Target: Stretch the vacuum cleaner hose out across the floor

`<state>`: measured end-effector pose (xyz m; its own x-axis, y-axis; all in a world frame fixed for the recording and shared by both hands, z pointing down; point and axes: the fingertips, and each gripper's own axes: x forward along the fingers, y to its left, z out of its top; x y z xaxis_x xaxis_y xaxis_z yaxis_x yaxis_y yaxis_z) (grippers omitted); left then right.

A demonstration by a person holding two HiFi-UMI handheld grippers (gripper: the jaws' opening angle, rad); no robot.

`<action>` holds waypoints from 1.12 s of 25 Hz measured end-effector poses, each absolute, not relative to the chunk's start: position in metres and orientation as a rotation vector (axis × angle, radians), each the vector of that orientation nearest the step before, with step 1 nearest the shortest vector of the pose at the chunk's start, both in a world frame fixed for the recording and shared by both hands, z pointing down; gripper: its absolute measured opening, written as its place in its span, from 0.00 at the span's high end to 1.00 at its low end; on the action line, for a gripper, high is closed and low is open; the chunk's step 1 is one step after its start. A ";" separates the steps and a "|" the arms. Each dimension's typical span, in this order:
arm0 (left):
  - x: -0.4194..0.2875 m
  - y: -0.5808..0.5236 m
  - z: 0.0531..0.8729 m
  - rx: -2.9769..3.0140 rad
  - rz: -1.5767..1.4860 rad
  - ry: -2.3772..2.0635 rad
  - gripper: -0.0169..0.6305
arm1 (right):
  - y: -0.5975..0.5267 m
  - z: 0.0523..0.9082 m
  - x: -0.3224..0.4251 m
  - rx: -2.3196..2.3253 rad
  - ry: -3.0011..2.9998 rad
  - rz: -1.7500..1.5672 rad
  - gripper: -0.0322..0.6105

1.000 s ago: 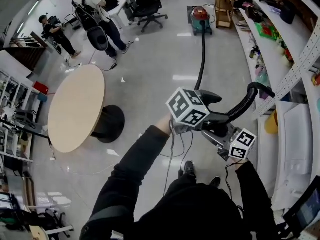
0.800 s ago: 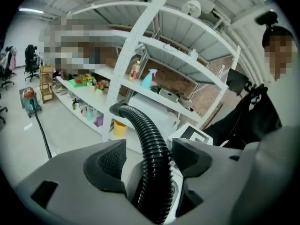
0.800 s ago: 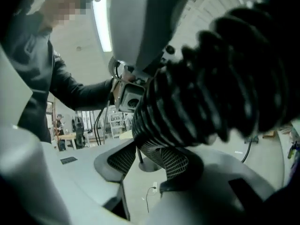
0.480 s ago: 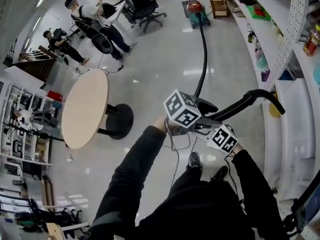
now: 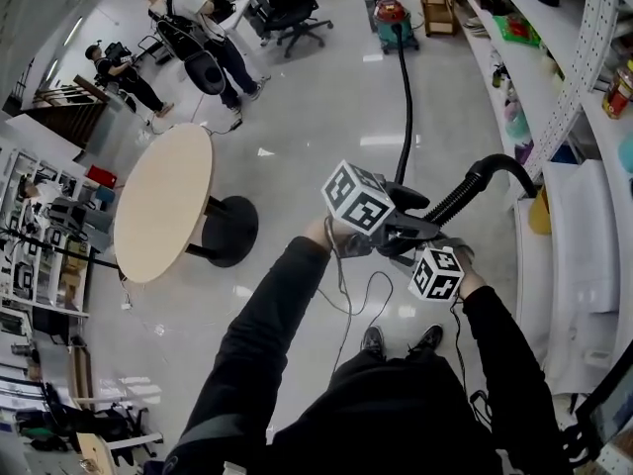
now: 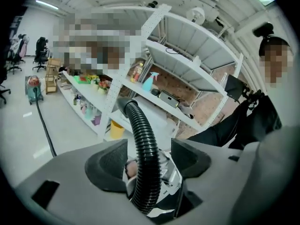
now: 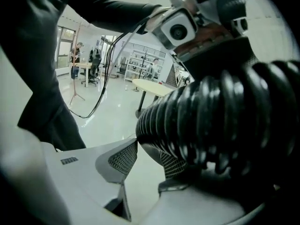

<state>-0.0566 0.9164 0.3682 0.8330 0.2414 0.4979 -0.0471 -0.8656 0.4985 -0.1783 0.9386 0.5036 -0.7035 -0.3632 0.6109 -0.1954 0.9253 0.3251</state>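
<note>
1. Head view: the vacuum cleaner [image 5: 396, 20] sits far up the floor, and its hose [image 5: 406, 97] runs in one straight line down to the person's hands. So the long axis points from machine to person.
2. Both grippers meet on the hose's near part. The left gripper [image 5: 413, 216] is slightly nearer the machine, and the right gripper [image 5: 407, 247] is just behind it. Past them the free end arches up to the right, close to the shelves [image 5: 554, 97].
3. My read: the stretch calls for a pull away from the machine, along that line. The round table [image 5: 163, 211] stands well left of it, and the shelves crowd the loose end.
4. Left gripper view: the hose [image 6: 143, 153] rises up the middle between the fingers. They stand apart, with daylight showing beside the hose, so it is cradled rather than pinched. The vacuum cleaner [image 6: 33, 89] shows small at far left.
5. Right gripper view: the ribbed hose [image 7: 211, 121] fills the frame. The fingers [image 7: 117, 159] have just been closing and now press it from both sides, clamped. The table [image 7: 152, 86] lies beyond.
</note>
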 end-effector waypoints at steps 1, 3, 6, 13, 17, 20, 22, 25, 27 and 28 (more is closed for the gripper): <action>-0.058 0.916 0.374 2.498 0.789 0.140 0.53 | 0.940 0.506 -0.184 0.378 -2.348 -0.320 0.71; -0.064 0.923 0.394 2.475 0.885 0.162 0.53 | 0.942 0.511 -0.200 0.340 -2.309 -0.346 0.71; -0.084 0.935 0.412 2.491 0.981 0.224 0.61 | 0.945 0.522 -0.226 0.295 -2.231 -0.388 0.72; -0.147 0.929 0.403 2.759 0.892 0.157 0.72 | 0.900 0.496 -0.224 0.818 -2.317 -0.317 0.61; -0.199 0.937 0.407 2.819 0.947 0.192 0.73 | 0.914 0.486 -0.171 1.192 -2.297 -0.061 0.61; -0.239 0.952 0.430 2.837 1.077 0.263 0.73 | 0.957 0.463 -0.125 1.379 -2.222 0.028 0.61; -0.257 0.964 0.455 2.859 1.160 0.303 0.73 | 0.980 0.435 -0.098 1.411 -2.136 -0.048 0.61; -0.269 0.992 0.503 2.861 1.230 0.398 0.73 | 0.997 0.399 -0.084 1.244 -2.065 -0.168 0.57; -0.272 1.017 0.532 2.867 1.287 0.477 0.73 | 1.005 0.393 -0.099 1.027 -2.034 -0.211 0.48; -0.273 1.029 0.543 2.877 1.320 0.513 0.73 | 1.010 0.396 -0.108 0.904 -2.008 -0.228 0.45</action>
<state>-0.2729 1.0291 0.5428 0.6102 0.2599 0.7484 0.3136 -0.9467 0.0730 -0.1083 1.0096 0.3965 -0.3332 -0.6748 0.6585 -0.5103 0.7163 0.4759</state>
